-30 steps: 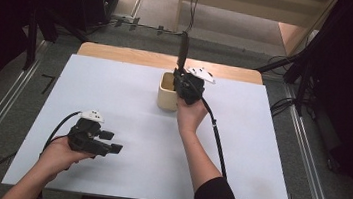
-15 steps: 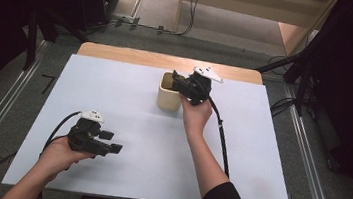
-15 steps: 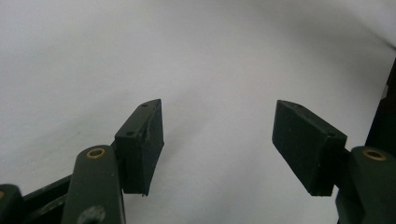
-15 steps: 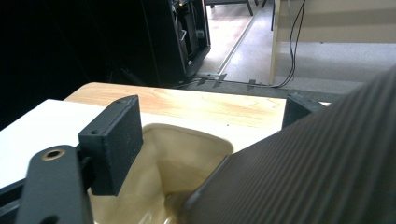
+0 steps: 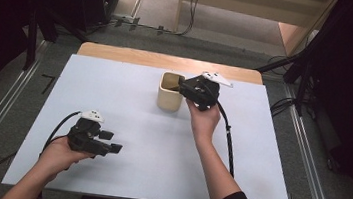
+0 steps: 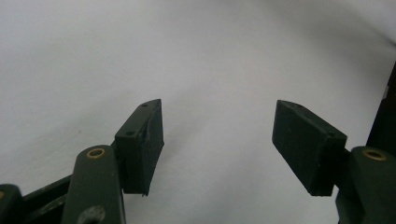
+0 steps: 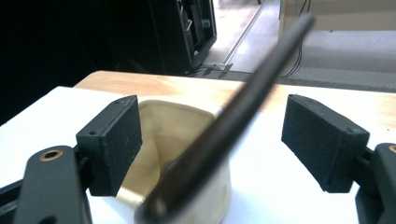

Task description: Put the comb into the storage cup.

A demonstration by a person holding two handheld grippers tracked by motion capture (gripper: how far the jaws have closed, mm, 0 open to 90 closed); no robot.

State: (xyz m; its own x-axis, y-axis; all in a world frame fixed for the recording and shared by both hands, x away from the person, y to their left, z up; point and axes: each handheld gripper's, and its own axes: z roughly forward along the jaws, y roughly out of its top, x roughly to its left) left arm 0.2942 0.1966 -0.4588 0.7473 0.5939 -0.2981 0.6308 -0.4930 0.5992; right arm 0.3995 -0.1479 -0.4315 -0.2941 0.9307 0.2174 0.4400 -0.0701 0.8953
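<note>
White sheet [image 5: 128,109] covers the wooden table [image 5: 119,54]; dark racks and grey floor lie beyond. Cream cup [image 5: 170,93] stands upright near the far edge, a dark rod [image 7: 224,126] leaning inside it. Right gripper [image 5: 184,86], just beside the cup, has just been opening its jaws; the rod stands between them, unpressed. Left gripper [image 5: 110,141] rests released, well apart.
</note>
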